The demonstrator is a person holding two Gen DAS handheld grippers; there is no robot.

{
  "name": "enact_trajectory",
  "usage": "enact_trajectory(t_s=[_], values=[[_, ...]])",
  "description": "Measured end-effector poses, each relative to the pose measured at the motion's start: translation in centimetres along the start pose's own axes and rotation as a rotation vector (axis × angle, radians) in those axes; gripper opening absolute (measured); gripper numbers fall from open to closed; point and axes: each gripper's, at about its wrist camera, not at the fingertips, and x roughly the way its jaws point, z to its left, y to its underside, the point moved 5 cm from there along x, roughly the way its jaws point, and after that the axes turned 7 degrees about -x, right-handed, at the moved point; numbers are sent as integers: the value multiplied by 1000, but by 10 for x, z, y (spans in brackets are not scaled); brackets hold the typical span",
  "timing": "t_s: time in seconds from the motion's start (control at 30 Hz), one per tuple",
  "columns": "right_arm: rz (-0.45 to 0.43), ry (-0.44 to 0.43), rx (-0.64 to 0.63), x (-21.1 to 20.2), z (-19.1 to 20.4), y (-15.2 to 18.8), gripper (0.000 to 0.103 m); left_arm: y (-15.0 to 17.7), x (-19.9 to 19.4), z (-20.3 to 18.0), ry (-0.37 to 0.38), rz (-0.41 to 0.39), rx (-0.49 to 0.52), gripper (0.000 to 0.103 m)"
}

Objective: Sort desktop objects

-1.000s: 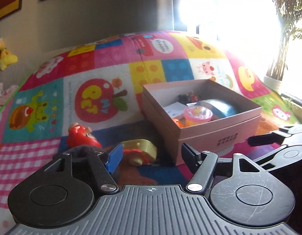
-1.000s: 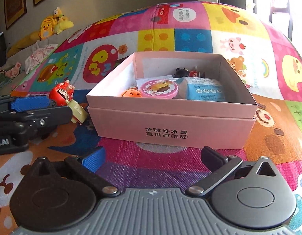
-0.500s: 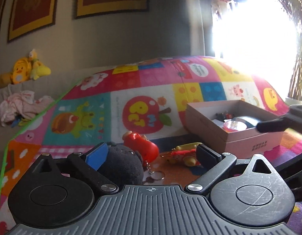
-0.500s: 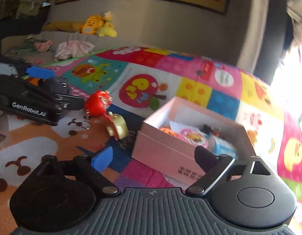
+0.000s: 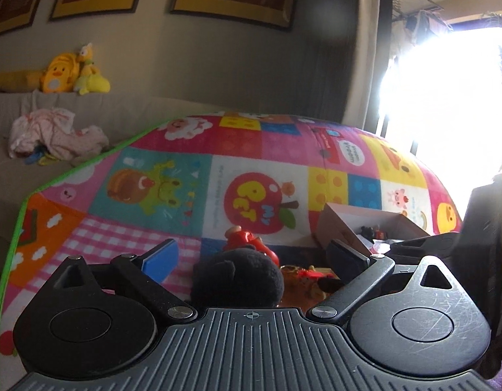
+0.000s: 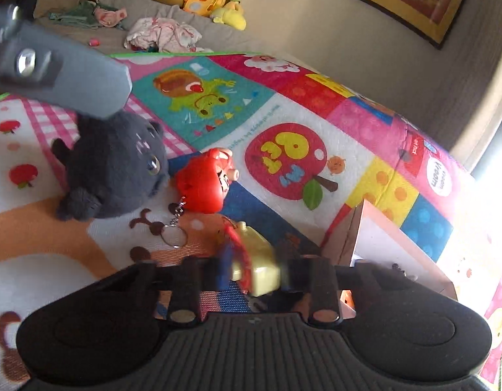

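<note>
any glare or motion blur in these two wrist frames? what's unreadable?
Left wrist: window blown out, washing the pink box edge; dark plush underexposed. Right wrist: right gripper fingers and the yellow toy between them motion-smeared; right edge blown out; heavy fisheye bending.

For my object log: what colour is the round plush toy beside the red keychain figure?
Dark grey plush toy; clearest in the right wrist view.

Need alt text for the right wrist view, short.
The right claw is shut on a pale yellow toy on a colourful play mat. Beyond lie a red figure keychain and a dark grey plush; a pink box sits at right.
</note>
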Motion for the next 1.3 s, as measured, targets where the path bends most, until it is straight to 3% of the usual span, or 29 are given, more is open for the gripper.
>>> enact_trajectory(t_s=[0.1,0.27,0.3,0.37,0.47,0.5,0.6,0.67,0.77,0.9,0.97,1.1,1.23,1.3], values=[[-1,-144,137,-34,-16,8,21,1,-1,-6,22,8,9,101],[97,-379,430,-68,-61,47,21,12,2,-26,87,51,36,101],[112,-367,468,-71,-71,55,21,15,3,-32,100,63,45,101],[115,-252,481,-77,-90,70,27,22,6,-44,125,91,71,101],[64,-41,480,-90,-116,83,55,31,13,-65,171,142,104,101],[43,36,478,-93,-124,86,60,33,15,-73,202,164,110,101],[26,213,547,-97,-153,103,60,42,30,-103,328,242,143,102],[38,288,599,-98,-170,115,63,49,49,-123,338,278,196,102],[35,324,659,-107,-186,134,68,55,85,-139,278,311,231,102],[11,391,652,-123,-194,154,84,56,113,-150,297,367,187,102],[15,412,661,-126,-196,166,86,55,118,-160,318,358,191,103],[60,356,705,-118,-184,191,89,53,131,-179,344,336,215,103],[96,359,737,-108,-182,209,89,53,135,-187,350,332,233,103],[114,318,797,-102,-191,218,96,51,128,-182,365,315,228,103]])
